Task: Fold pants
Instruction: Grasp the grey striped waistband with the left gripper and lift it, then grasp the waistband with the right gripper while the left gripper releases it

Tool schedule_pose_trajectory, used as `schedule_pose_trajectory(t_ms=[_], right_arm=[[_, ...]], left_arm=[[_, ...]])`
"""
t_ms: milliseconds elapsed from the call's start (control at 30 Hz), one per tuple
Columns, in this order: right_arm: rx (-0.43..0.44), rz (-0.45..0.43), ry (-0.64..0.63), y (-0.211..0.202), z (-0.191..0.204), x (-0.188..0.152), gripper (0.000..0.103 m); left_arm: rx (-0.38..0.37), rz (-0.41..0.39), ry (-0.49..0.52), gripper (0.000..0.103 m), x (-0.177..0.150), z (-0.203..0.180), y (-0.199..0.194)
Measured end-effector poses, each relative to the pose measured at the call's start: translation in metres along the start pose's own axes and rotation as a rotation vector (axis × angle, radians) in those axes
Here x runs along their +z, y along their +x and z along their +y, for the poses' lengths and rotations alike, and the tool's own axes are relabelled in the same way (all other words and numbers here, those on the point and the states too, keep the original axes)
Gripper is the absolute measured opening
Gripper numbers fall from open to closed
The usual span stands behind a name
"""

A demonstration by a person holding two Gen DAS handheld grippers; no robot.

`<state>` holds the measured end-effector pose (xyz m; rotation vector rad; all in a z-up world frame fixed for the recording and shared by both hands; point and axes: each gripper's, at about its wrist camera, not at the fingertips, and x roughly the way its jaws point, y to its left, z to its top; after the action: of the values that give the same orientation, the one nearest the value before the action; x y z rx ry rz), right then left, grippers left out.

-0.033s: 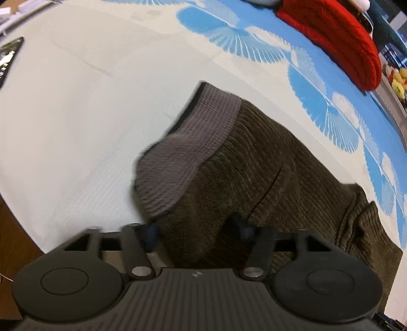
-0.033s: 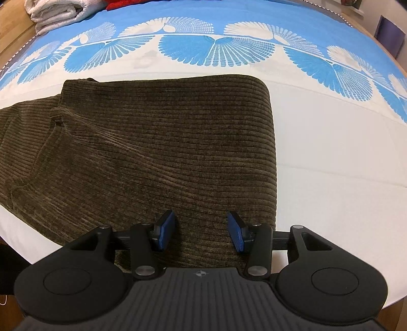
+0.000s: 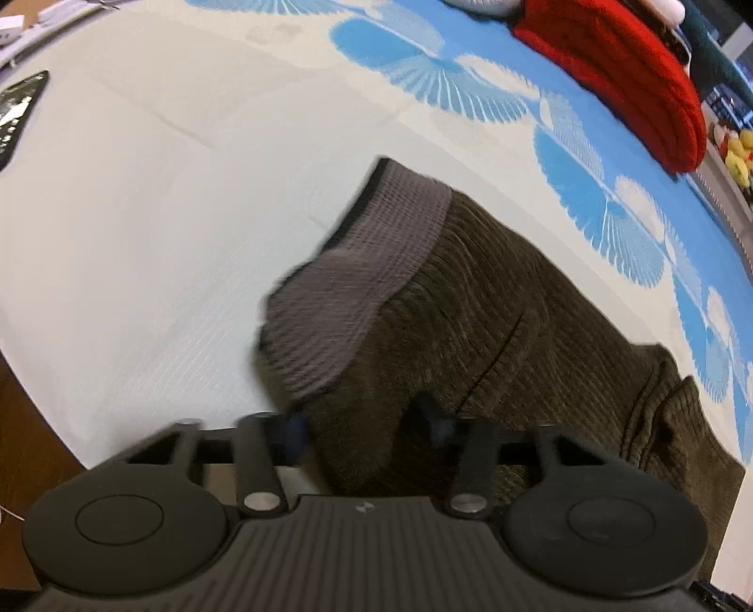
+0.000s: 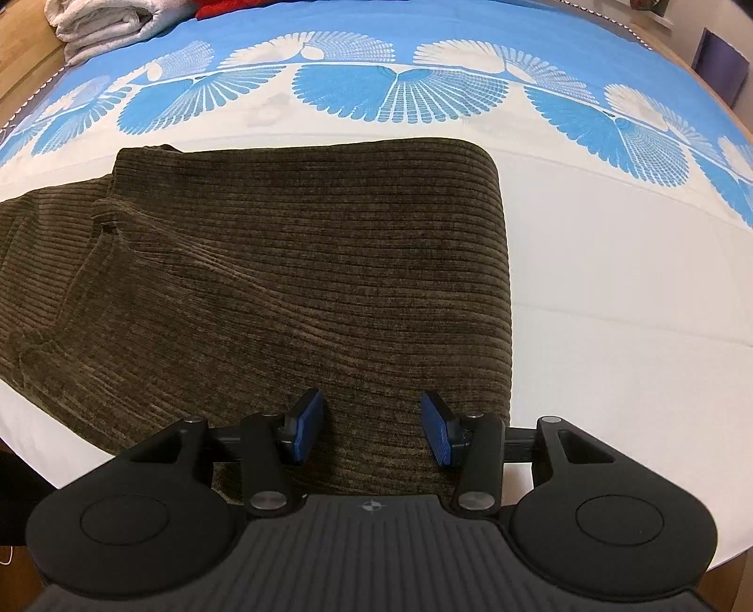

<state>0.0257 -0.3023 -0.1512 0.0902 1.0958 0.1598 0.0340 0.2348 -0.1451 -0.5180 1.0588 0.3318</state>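
Dark olive corduroy pants (image 3: 508, 329) lie on the bed, their waistband turned over so the grey ribbed lining (image 3: 362, 282) shows. My left gripper (image 3: 367, 423) straddles the near edge of the pants just below that waistband. Its jaws are closing with a hump of fabric between the blurred blue pads, and I see no firm pinch. In the right wrist view the same pants (image 4: 306, 259) are folded, with a rounded fold edge on the right. My right gripper (image 4: 374, 419) stands part open over the near edge, flat fabric between its pads.
The bed sheet (image 3: 141, 212) is white near me and blue with fan patterns farther off. A red blanket (image 3: 635, 70) lies at the far right, folded white towels (image 4: 103, 23) at the far left. A dark flat device (image 3: 19, 113) rests at the left edge.
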Motion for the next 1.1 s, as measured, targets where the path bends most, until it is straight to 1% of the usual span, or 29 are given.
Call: schedule_pose_trajectory(t_ms=[33, 100, 167, 267, 333, 400, 433, 533, 600, 667, 733, 767, 833, 867, 933, 967, 1000, 1033, 1067, 1100], right_arm=[[-0.002, -0.001, 0.006, 0.000, 0.000, 0.001, 0.049], [-0.006, -0.005, 0.021, 0.000, -0.001, 0.002, 0.049], [-0.009, -0.013, 0.047, -0.002, -0.004, 0.004, 0.048], [-0.010, -0.037, 0.095, -0.008, -0.012, 0.008, 0.048], [-0.008, -0.060, 0.139, -0.013, -0.020, 0.010, 0.048], [0.003, -0.084, 0.188, -0.018, -0.033, 0.012, 0.048], [0.007, -0.097, 0.211, -0.021, -0.040, 0.013, 0.048], [0.012, -0.139, 0.269, -0.028, -0.062, 0.013, 0.048], [0.028, -0.169, 0.317, -0.031, -0.077, 0.013, 0.048], [0.039, -0.201, 0.374, -0.035, -0.093, 0.011, 0.048], [0.044, -0.233, 0.445, -0.039, -0.111, 0.007, 0.048], [0.045, -0.250, 0.488, -0.040, -0.120, 0.005, 0.048], [0.042, -0.282, 0.586, -0.044, -0.141, -0.001, 0.049], [0.041, -0.293, 0.631, -0.045, -0.151, -0.004, 0.049], [0.051, -0.311, 0.715, -0.046, -0.166, -0.012, 0.049], [0.062, -0.317, 0.743, -0.047, -0.172, -0.015, 0.049], [0.074, -0.318, 0.758, -0.047, -0.175, -0.017, 0.049], [0.087, -0.317, 0.760, -0.047, -0.175, -0.020, 0.049], [0.108, -0.313, 0.755, -0.046, -0.173, -0.021, 0.050], [0.142, -0.304, 0.741, -0.044, -0.171, -0.020, 0.050]], left_arm=[[-0.010, -0.010, -0.008, 0.035, 0.001, 0.002, -0.004], [-0.034, -0.050, 0.022, 0.029, -0.001, -0.002, -0.014], [-0.055, -0.121, 0.105, 0.026, -0.004, -0.015, -0.029], [-0.120, -0.249, 0.247, 0.024, -0.014, -0.043, -0.060], [-0.144, -0.300, 0.299, 0.023, -0.021, -0.065, -0.077], [-0.146, -0.329, 0.353, 0.022, -0.030, -0.099, -0.095], [-0.159, -0.340, 0.377, 0.022, -0.036, -0.117, -0.104], [-0.234, -0.369, 0.460, 0.021, -0.058, -0.184, -0.130], [-0.296, -0.384, 0.541, 0.020, -0.084, -0.236, -0.144], [-0.359, -0.378, 0.627, 0.019, -0.119, -0.288, -0.152], [-0.388, -0.359, 0.721, 0.019, -0.161, -0.329, -0.150], [-0.397, -0.344, 0.779, 0.019, -0.187, -0.349, -0.143], [-0.375, -0.323, 0.900, 0.020, -0.239, -0.378, -0.121], [-0.355, -0.293, 0.960, 0.021, -0.264, -0.391, -0.104], [-0.311, -0.200, 1.082, 0.025, -0.303, -0.406, -0.067], [-0.280, -0.144, 1.143, 0.026, -0.317, -0.409, -0.050], [-0.250, -0.104, 1.177, 0.027, -0.325, -0.409, -0.038], [-0.236, -0.098, 1.192, 0.030, -0.329, -0.405, -0.033], [-0.250, -0.116, 1.201, 0.032, -0.328, -0.398, -0.036], [-0.285, -0.122, 1.202, 0.044, -0.323, -0.390, -0.041]])
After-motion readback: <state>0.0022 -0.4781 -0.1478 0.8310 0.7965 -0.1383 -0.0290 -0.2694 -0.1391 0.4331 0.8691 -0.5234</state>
